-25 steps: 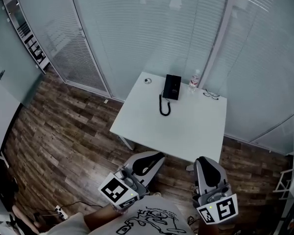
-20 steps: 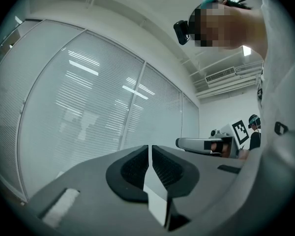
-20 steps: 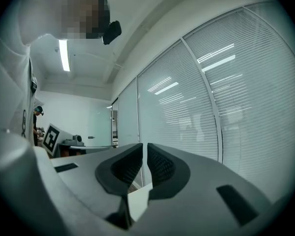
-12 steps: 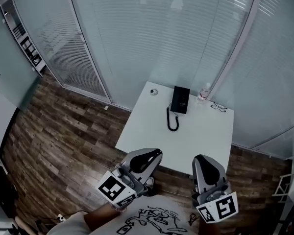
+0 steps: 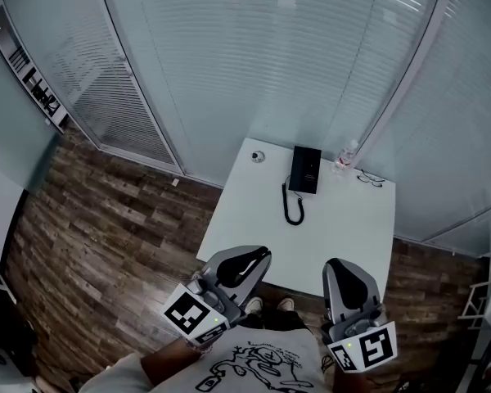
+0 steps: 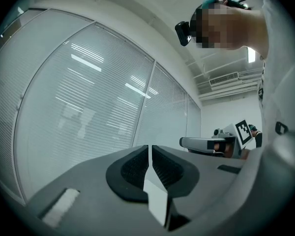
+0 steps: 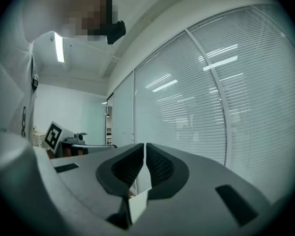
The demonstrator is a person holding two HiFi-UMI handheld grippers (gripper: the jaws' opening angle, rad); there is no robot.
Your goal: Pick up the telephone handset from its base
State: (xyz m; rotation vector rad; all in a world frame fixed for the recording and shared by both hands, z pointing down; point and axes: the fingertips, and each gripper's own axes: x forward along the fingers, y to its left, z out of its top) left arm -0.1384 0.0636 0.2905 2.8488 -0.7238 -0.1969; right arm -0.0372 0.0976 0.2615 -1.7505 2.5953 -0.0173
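A small room walled in glass with closed slat blinds [image 5: 254,64], a plank floor [image 5: 106,228] and one white table [image 5: 344,228] set into the corner. At the table's near edge, at 6 o'clock in the head view, the left gripper [image 5: 264,255] and the right gripper [image 5: 338,265] are held side by side, both pointing level toward 12 o'clock. Each carries its marker cube at the rear, close to the person's printed shirt [image 5: 254,367].

In the left gripper view, the left gripper [image 6: 150,156] has its ribbed pads [image 6: 136,166] drawn together with only a thin slit between them and nothing in it. In the right gripper view, the right gripper [image 7: 144,157] looks the same: pads together, empty.

Beyond them, well apart at 12 o'clock near the far edge, lies the black telephone [image 5: 306,170]. Its handset [image 5: 297,170] sits on the base, though the two merge into one dark block at this size. A coiled cord [image 5: 293,208] loops out at its 6 o'clock. A clear bottle [image 5: 344,155] stands at the telephone's 2 o'clock, a pair of glasses [image 5: 371,179] lies at its 3 o'clock, and a small round object [image 5: 257,156] lies at its 10 o'clock. Two shoes [image 5: 254,305] show under the table's near edge
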